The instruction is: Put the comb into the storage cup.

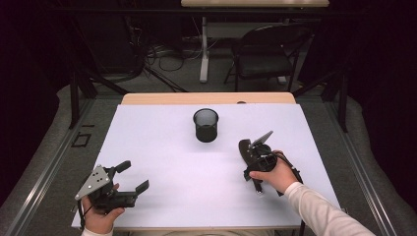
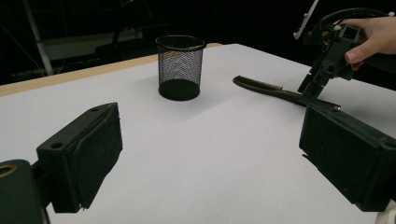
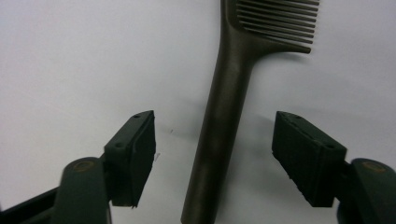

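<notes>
Black plastic comb lies flat on the white surface, handle between the right gripper's parted, untouching jaws; left gripper gapes empty.

Brightly lit white table against dark surroundings, soft shadows toward 6 o'clock, slight grain, near jaws blurred, vignetted corners.

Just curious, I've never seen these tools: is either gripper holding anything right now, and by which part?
Nothing is held. The right gripper straddles the comb handle with open jaws, not touching. The left gripper is open and empty.
</notes>
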Action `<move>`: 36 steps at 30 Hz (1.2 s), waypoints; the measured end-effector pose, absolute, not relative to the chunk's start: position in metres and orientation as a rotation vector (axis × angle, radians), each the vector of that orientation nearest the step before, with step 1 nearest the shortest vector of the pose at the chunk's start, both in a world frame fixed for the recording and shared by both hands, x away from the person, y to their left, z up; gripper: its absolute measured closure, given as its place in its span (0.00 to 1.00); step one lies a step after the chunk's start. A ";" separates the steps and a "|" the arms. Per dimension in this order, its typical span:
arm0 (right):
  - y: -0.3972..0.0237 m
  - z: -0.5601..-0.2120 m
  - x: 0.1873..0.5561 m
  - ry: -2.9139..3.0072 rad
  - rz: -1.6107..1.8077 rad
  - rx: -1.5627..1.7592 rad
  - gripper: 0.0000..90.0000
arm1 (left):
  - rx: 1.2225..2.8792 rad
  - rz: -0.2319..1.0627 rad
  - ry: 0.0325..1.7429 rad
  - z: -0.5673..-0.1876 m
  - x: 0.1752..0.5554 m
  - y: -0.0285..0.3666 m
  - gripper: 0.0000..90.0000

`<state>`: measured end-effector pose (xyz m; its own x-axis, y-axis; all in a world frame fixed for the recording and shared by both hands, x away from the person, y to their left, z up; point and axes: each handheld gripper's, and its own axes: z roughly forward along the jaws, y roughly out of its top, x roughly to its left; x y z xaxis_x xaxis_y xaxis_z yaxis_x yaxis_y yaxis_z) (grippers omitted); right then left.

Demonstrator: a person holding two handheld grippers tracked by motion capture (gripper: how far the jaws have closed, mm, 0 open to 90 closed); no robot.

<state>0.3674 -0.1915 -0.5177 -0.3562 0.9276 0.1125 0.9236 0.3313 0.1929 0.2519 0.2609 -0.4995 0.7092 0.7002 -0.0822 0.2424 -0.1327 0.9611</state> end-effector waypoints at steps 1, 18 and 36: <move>-0.191 -0.522 0.367 2.517 0.453 1.788 0.38 | 1.701 0.468 0.761 -0.500 0.252 0.261 0.07; -0.183 -0.524 0.371 2.509 0.297 1.817 0.63 | 1.690 0.465 0.760 -0.500 0.252 0.261 0.07; -0.181 -0.524 0.380 2.486 0.281 1.847 0.69 | 1.693 0.466 0.759 -0.500 0.252 0.261 0.07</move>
<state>0.3803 -0.1809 -0.5243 -0.2940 0.9523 0.0819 0.9465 0.2781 0.1634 0.2523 0.2608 -0.5004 0.7104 0.6986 -0.0858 0.2398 -0.1256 0.9627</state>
